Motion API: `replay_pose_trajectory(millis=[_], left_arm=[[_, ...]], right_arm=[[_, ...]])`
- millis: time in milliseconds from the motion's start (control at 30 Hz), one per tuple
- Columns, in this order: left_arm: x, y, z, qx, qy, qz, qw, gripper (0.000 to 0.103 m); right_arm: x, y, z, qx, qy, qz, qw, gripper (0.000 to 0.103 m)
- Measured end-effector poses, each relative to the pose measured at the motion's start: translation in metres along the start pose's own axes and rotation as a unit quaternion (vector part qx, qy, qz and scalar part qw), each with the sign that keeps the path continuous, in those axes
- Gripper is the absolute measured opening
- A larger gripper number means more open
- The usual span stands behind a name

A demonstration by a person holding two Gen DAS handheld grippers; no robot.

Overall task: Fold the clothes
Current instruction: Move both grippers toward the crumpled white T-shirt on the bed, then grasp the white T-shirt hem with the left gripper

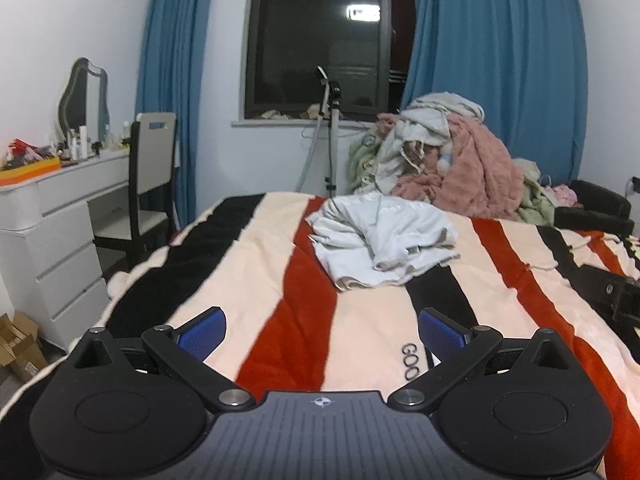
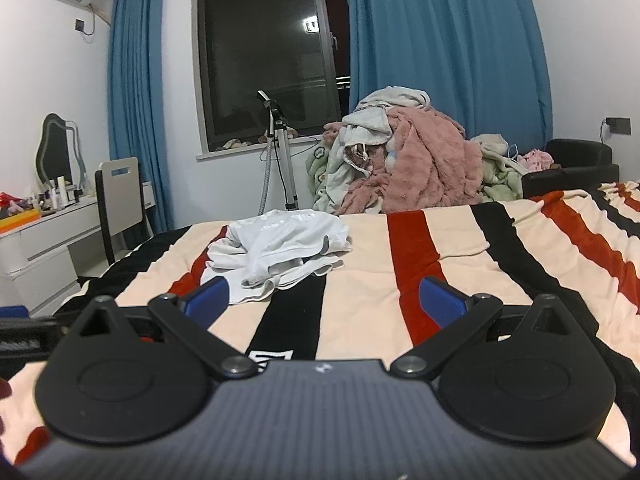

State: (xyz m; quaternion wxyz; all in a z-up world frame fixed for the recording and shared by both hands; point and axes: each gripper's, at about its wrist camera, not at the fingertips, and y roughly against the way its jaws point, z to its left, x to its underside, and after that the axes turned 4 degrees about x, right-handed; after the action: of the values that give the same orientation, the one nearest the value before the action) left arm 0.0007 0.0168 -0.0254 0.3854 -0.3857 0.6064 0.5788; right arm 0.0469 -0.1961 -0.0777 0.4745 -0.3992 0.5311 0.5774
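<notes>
White crumpled garment (image 1: 382, 236) | plush striped blanket (image 1: 256, 280) | both grippers spread

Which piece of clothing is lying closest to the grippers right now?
The crumpled white garment lying alone on the striped blanket, just ahead of both open grippers. The pink fleece and the other clothes sit heaped in the pile beyond the bed.

**Hand-held grippers: appearance**

Left hand-held gripper (image 1: 322, 334): matte black body; ribbed dark-grey centre plate bearing a small white crosshair mark; two round black discs flanking it; black link arms pinned with silver round-head screws; two fingers faced with textured blue pads (image 1: 202, 334).

Right hand-held gripper (image 2: 326, 304): same build, with ribbed grey plate, small white emblem, black discs, silver pivot screws and blue-padded fingers (image 2: 442, 304).
</notes>
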Motion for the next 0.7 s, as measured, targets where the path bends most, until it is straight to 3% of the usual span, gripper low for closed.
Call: replay_pose_trajectory(millis=[233, 533, 667, 700], left_arm=[[-0.009, -0.074, -0.019, 0.04, -0.007, 0.051, 0.9979, 0.103], [-0.033, -0.238, -0.061, 0.077, -0.007, 0.064, 0.9949, 0.098], [-0.041, -0.303, -0.082, 0.06, -0.006, 0.06, 0.9964, 0.087], [-0.043, -0.318, -0.087, 0.054, -0.008, 0.059, 0.9968, 0.079]], right_arm=[[-0.005, -0.004, -0.01, 0.024, -0.027, -0.011, 0.999, 0.103], [0.018, -0.056, -0.042, 0.084, -0.079, 0.009, 0.993, 0.103], [0.031, -0.075, -0.047, 0.087, -0.091, 0.016, 0.992, 0.103], [0.032, -0.077, -0.047, 0.086, -0.09, 0.013, 0.992, 0.103]])
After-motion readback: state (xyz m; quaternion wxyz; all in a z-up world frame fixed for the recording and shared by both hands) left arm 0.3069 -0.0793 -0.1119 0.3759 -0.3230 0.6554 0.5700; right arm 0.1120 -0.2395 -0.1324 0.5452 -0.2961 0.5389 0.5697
